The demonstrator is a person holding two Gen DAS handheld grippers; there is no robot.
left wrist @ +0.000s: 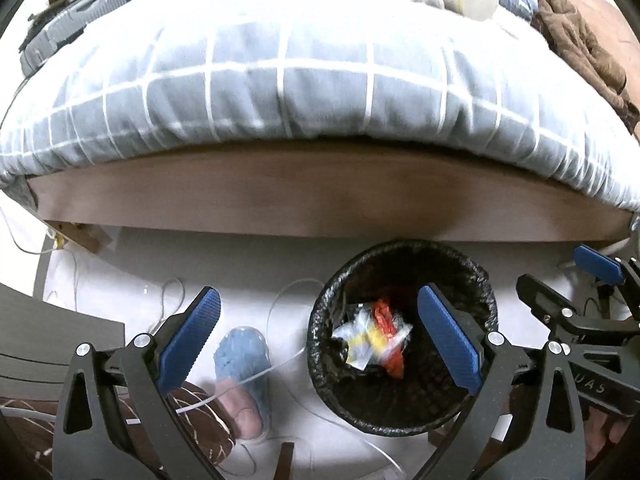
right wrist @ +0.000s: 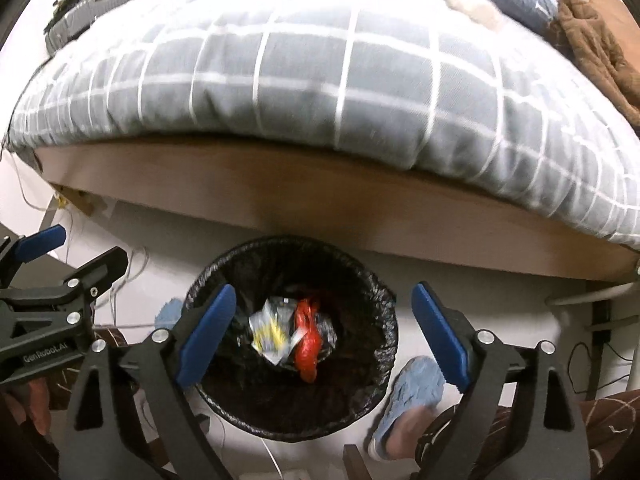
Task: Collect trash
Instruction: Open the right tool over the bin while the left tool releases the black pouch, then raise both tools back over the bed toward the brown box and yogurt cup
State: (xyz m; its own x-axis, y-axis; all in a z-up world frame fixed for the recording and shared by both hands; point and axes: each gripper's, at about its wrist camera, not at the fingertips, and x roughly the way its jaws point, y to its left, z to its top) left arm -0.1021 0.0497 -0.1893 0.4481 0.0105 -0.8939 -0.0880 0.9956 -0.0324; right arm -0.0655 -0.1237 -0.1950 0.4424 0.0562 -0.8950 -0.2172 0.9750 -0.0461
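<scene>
Round black mesh bin with black plastic liner [right wrist: 292, 340] on floor against wooden bed frame [right wrist: 320, 208]. Crumpled clear-yellow wrapper [right wrist: 272, 332] and red wrapper [right wrist: 308, 344] lie at bin bottom. Right gripper [right wrist: 324, 336] directly above bin, blue pads spread wide, nothing between. Left gripper [left wrist: 320, 344] also apart, empty, offset beside bin (right one nearer). Blue slipper [right wrist: 416, 392] just beside bin.

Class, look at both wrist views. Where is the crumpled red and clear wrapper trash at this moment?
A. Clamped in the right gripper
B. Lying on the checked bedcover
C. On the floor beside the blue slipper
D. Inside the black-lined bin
D: the wrapper trash lies in the black-lined bin, below the open, empty right gripper.
</scene>
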